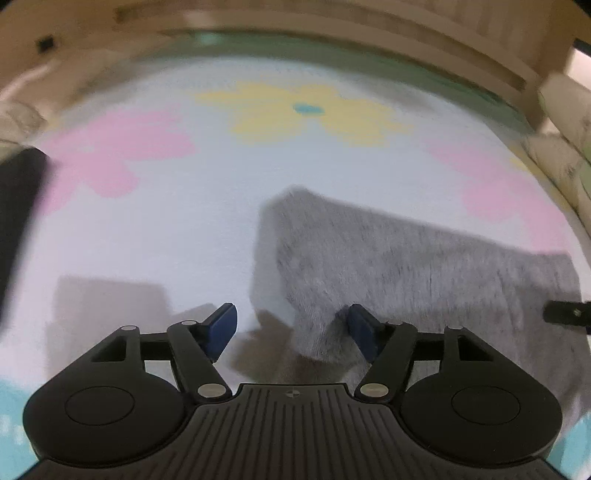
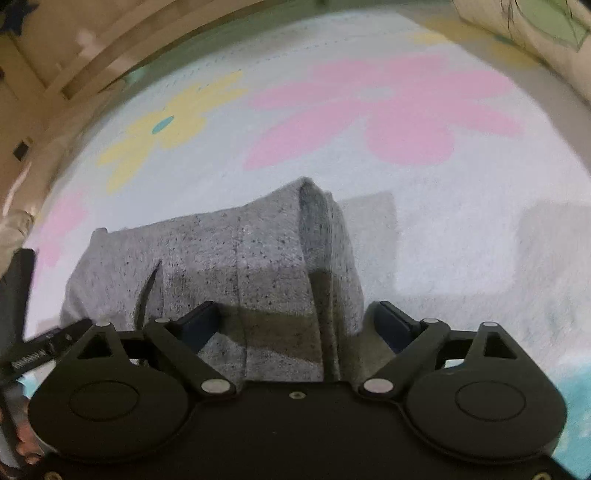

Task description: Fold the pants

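Note:
Grey heathered pants point(image 1: 406, 266) lie folded on a white blanket with pink and yellow flowers point(image 1: 147, 221). In the left wrist view my left gripper point(image 1: 291, 328) is open, its blue pads wide apart over the near left corner of the pants, with nothing between them. In the right wrist view the pants point(image 2: 229, 266) spread ahead, with a dark pocket slit and a folded edge on the right. My right gripper point(image 2: 295, 325) is open just above the near edge of the fabric, holding nothing.
A wooden bed frame point(image 1: 332, 37) runs along the far side. A dark object point(image 1: 18, 221) sits at the left edge. The other gripper shows at the left edge of the right wrist view point(image 2: 40, 350). Patterned bedding point(image 2: 535, 33) lies far right.

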{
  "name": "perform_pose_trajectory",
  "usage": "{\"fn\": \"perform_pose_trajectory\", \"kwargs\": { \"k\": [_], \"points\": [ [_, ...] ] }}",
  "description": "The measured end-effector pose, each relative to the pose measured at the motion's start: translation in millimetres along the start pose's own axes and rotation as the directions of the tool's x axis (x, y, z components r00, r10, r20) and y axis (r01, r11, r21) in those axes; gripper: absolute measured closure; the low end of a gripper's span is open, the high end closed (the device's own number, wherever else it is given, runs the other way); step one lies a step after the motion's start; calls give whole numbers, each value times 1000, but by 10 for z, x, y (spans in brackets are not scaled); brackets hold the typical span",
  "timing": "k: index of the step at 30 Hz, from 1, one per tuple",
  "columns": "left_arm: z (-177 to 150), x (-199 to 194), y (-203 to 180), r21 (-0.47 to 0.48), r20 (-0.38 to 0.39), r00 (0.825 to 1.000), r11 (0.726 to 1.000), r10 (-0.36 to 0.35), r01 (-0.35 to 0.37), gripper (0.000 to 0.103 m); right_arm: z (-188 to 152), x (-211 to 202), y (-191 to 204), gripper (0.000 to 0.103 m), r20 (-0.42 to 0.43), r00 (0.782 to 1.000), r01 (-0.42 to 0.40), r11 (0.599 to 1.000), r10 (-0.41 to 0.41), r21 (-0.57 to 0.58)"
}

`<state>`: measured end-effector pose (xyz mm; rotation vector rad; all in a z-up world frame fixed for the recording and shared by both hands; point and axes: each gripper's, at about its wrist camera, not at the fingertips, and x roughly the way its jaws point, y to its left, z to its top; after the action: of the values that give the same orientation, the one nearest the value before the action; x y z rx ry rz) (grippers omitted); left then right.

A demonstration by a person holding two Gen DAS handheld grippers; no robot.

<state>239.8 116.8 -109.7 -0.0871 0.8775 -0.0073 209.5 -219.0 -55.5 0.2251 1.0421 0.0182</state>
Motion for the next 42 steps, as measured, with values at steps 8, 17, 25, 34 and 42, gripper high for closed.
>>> {"fn": "perform_pose_trajectory", "kwargs": {
  "k": [8, 17, 25, 34, 42],
  "points": [
    [84, -1054, -243, 45, 198, 979, 997, 58, -68, 37, -16, -948, 257, 1, 238, 968, 98, 994, -82, -56],
    [-151, -1709, -317, 60, 203, 979, 997, 35, -49, 32, -434, -1780, 637, 0, 320, 947, 90, 976, -22, -199],
    [-532, -1809, -373, 65, 184, 982, 996, 45, -58, 32, -910, -1964, 687, 0, 331, 937, 186, 963, -115, -193],
    [-740, -1740, -441, 84, 146, 988, 995, 40, -53, 32, -1150, -1939, 559, 0, 342, 938, 85, 994, -58, -66],
    [-841, -1593, -500, 102, 104, 994, 993, 42, -53, 32, -1188, -1702, 597, 0, 276, 951, 181, 976, -142, -118]
  ]
}}
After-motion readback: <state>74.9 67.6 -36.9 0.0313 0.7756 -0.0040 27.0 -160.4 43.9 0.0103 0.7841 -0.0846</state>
